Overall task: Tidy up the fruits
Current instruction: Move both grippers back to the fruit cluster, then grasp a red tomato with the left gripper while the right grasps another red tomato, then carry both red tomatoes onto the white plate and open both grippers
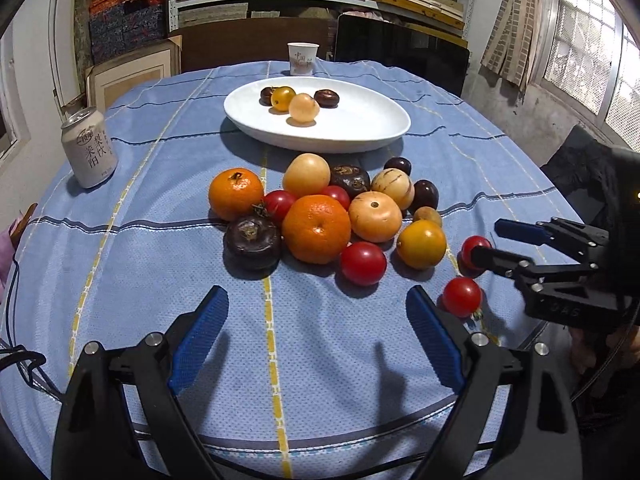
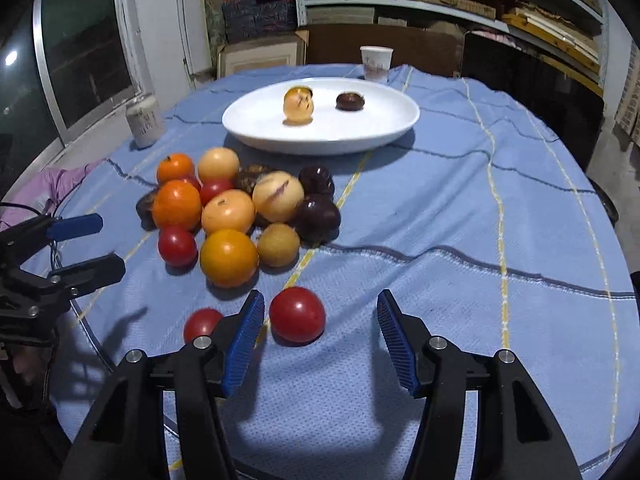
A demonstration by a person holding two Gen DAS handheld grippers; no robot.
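Observation:
A pile of fruit lies on the blue cloth: oranges [image 1: 316,228], pale round fruits [image 1: 375,216], dark fruits [image 1: 252,242] and red tomatoes [image 1: 363,263]. The white plate [image 1: 360,140] behind it holds several small fruits. My left gripper [image 1: 317,292] stands open over bare cloth, short of the pile. My right gripper [image 2: 320,296] is open around a loose red tomato [image 2: 297,314]. The tomato sits close to the left pad, with a clear gap to the right pad. A second red tomato [image 2: 202,324] lies just outside the left finger.
A drink can [image 1: 89,148] stands at the table's left and a paper cup [image 1: 302,58] behind the plate. The left gripper [image 2: 110,245] shows at the left of the right wrist view. The round table edge runs close below both grippers. Shelves and dark chairs stand beyond.

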